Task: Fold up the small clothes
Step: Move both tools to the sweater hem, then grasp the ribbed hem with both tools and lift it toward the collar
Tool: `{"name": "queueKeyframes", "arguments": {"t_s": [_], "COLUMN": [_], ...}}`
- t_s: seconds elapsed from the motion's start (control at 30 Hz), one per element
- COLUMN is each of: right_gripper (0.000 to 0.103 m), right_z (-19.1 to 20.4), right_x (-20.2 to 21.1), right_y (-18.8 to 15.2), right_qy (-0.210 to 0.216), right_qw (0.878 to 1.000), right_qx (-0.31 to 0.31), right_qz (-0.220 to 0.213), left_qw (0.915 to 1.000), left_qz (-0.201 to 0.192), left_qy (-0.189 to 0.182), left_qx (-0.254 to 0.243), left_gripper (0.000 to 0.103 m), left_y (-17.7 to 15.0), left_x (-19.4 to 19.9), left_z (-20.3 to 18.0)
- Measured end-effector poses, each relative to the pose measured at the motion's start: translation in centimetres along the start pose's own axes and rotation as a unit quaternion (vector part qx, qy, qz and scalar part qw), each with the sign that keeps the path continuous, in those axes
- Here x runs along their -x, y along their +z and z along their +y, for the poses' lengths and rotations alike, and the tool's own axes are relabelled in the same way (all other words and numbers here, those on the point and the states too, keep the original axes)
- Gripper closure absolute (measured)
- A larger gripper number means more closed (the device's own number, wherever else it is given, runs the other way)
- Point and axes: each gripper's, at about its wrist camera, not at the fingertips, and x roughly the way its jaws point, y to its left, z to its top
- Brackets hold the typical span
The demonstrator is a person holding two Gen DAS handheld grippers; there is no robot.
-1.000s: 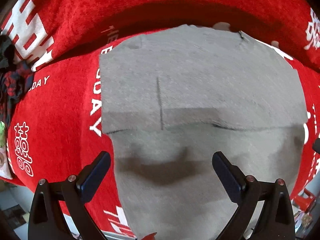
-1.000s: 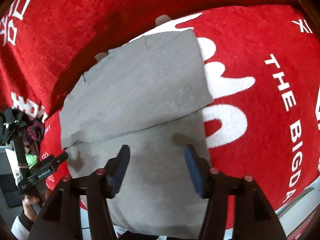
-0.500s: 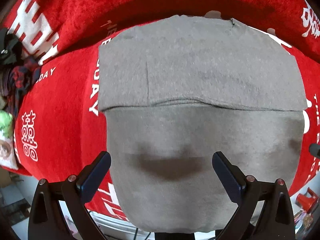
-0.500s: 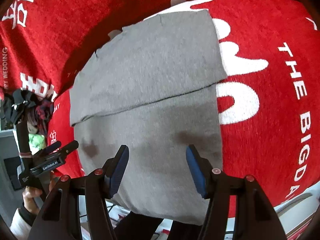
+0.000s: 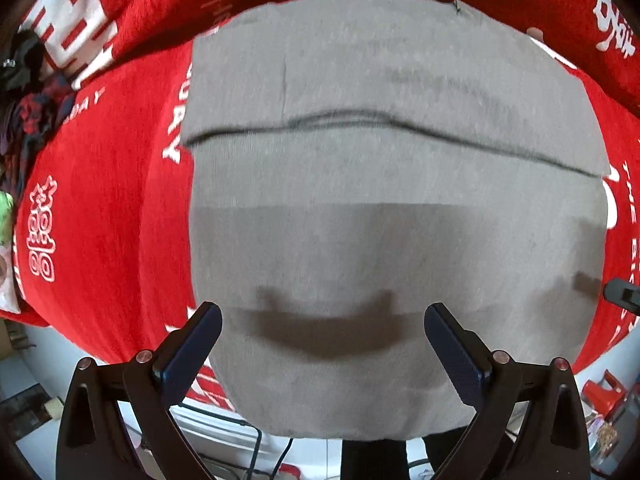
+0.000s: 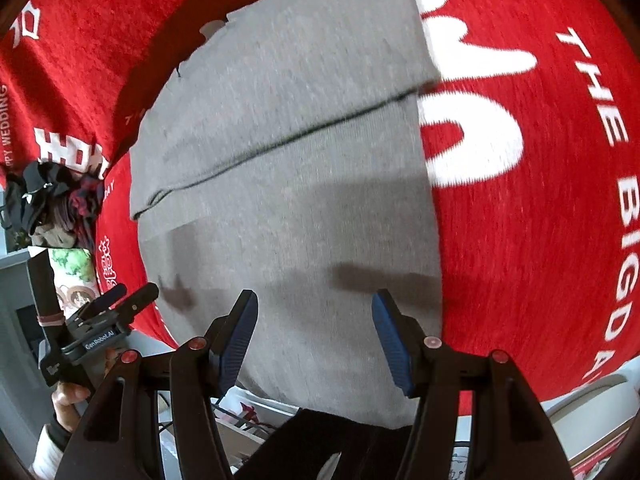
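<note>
A grey garment [image 5: 384,208] lies flat on the red cloth, its far part folded over the near part, with a dark fold edge across it. Its near end hangs over the table's front edge. My left gripper [image 5: 323,342] is open and empty above the garment's near part. My right gripper [image 6: 314,330] is open and empty above the near right part of the same garment [image 6: 288,152]. The left gripper also shows in the right wrist view [image 6: 120,300], off the garment's left side.
A red cloth with white lettering [image 5: 108,208] covers the table [image 6: 540,220]. A pile of dark clothes [image 6: 52,196] lies at the far left. Cables and floor clutter [image 5: 240,432] show below the front edge.
Both grippers have drawn back toward the table's near edge and risen. The garment's near end now shows more fully in both views. Both stay open.
</note>
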Motion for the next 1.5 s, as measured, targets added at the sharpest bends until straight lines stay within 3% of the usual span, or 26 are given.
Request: {"name": "queueKeyframes", "arguments": {"t_s": [0.17, 0.4, 0.7, 0.9, 1.23, 1.3, 1.33, 1.37, 1.4, 1.43, 1.5], "right_gripper": [0.040, 0.040, 0.040, 0.040, 0.040, 0.041, 0.052, 0.061, 0.077, 0.090, 0.095], "right_z": [0.1, -0.3, -3.9, -6.6, -6.9, -6.9, -6.9, -6.9, -6.9, -7.0, -7.5], "right_x": [-0.9, -2.7, -5.3, -7.9, -11.5, -11.9, -11.8, -11.7, -11.5, -11.2, -10.5], "right_y": [-2.2, -6.6, -12.6, -15.4, -15.6, -15.9, -16.0, -16.1, -16.2, -16.2, -16.4], "right_qy": [-0.002, -0.012, -0.016, -0.040, -0.028, -0.015, -0.005, 0.003, 0.012, 0.025, 0.053], "right_qw": [1.000, 1.000, 0.998, 0.997, 0.997, 0.997, 0.997, 0.997, 0.997, 0.997, 0.996], "right_qx": [-0.008, -0.005, -0.006, -0.006, 0.025, 0.023, 0.017, 0.007, -0.006, -0.017, -0.030], "right_qz": [0.003, 0.021, 0.054, 0.069, 0.068, 0.073, 0.072, 0.072, 0.071, 0.068, 0.065], "left_qw": [0.9996, 0.9966, 0.9888, 0.9816, 0.9812, 0.9816, 0.9801, 0.9775, 0.9739, 0.9717, 0.9685], "left_qz": [0.002, 0.021, 0.045, 0.059, 0.058, 0.052, 0.053, 0.055, 0.058, 0.061, 0.062], "left_qy": [-0.029, -0.060, -0.122, -0.166, -0.176, -0.175, -0.183, -0.196, -0.213, -0.224, -0.239], "left_qx": [0.005, 0.053, 0.074, 0.072, 0.054, 0.054, 0.055, 0.055, 0.051, 0.044, 0.036], "left_gripper": [0.001, 0.001, 0.001, 0.001, 0.002, 0.017, 0.026, 0.045, 0.070, 0.085, 0.090], "left_y": [-3.0, -9.1, -15.2, -16.4, -17.7, -17.8, -18.5, -18.5, -18.5, -18.7, -19.0], "left_x": [-0.8, -2.9, -7.3, -9.8, -11.4, -11.3, -10.9, -10.6, -10.6, -10.5, -9.8], "left_z": [1.6, 6.3, 9.5, 7.9, 6.9, 6.9, 6.9, 7.0, 7.0, 6.9, 6.9]}}
